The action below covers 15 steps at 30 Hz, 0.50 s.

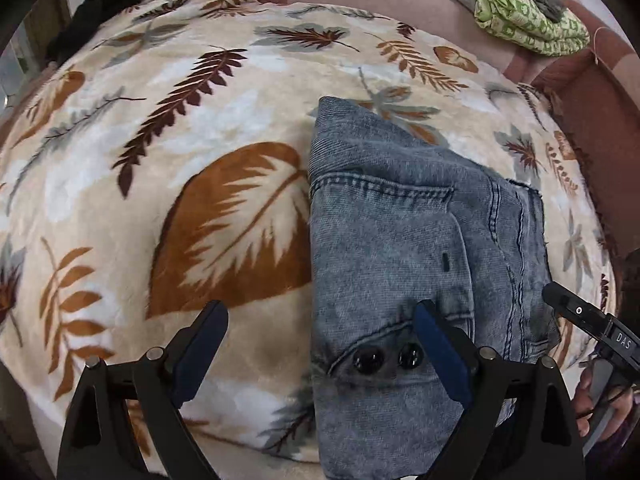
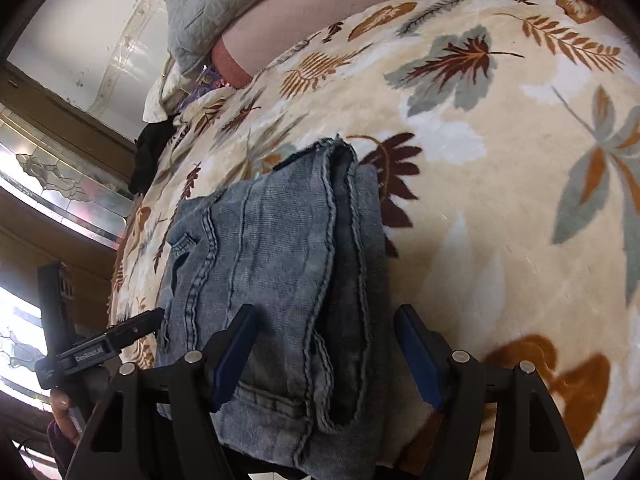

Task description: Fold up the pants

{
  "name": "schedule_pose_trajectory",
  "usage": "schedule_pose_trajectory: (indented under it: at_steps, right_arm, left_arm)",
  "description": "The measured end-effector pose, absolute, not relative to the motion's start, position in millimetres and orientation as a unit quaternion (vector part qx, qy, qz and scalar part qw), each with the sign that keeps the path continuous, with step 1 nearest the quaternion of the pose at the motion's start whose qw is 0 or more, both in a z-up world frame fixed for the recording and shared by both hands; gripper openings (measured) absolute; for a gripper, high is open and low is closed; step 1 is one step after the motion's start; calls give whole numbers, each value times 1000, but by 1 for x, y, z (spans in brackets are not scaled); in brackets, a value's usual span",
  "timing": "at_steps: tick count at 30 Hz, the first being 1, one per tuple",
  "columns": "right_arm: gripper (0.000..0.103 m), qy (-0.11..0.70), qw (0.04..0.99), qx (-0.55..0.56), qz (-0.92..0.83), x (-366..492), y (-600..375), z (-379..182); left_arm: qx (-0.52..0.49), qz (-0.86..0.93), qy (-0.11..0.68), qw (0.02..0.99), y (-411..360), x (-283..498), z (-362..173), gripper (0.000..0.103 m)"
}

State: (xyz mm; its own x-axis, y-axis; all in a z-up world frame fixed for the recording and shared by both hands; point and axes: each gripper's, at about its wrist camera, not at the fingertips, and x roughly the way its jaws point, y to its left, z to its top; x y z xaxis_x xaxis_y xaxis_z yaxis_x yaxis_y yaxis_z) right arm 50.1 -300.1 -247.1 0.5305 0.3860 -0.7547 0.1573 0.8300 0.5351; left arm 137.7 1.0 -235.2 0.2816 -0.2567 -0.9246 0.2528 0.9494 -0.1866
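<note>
The pants (image 1: 404, 236) lie folded in a thick bundle on the blanket (image 1: 168, 152) of the bed. The left gripper (image 1: 322, 354) is spread over their left edge, pinching nothing. The right gripper (image 2: 326, 354) is spread over their right edge, also holding nothing.

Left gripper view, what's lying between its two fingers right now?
In the left wrist view, the left gripper is open; between its fingers lie the folded jeans' left edge with two dark buttons, and the leaf-print blanket beside it.
</note>
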Motion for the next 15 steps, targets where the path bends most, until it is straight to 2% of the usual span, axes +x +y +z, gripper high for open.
schedule_pose_trajectory:
  at_steps: [5, 7, 11, 15]
  right_arm:
    - [73, 482, 820, 294, 94, 62, -296, -249]
    - [65, 475, 816, 308, 116, 63, -294, -246]
    - [55, 477, 816, 305, 119, 63, -294, -251]
    - [55, 478, 809, 323, 112, 66, -302, -260]
  left_arm:
    - [-27, -192, 585, 788, -2, 152, -243, 94]
    - [-37, -201, 586, 784, -1, 154, -245, 94]
    - [-50, -213, 586, 780, 1, 157, -249, 94]
    - [-34, -223, 577, 785, -8, 157, -247, 86]
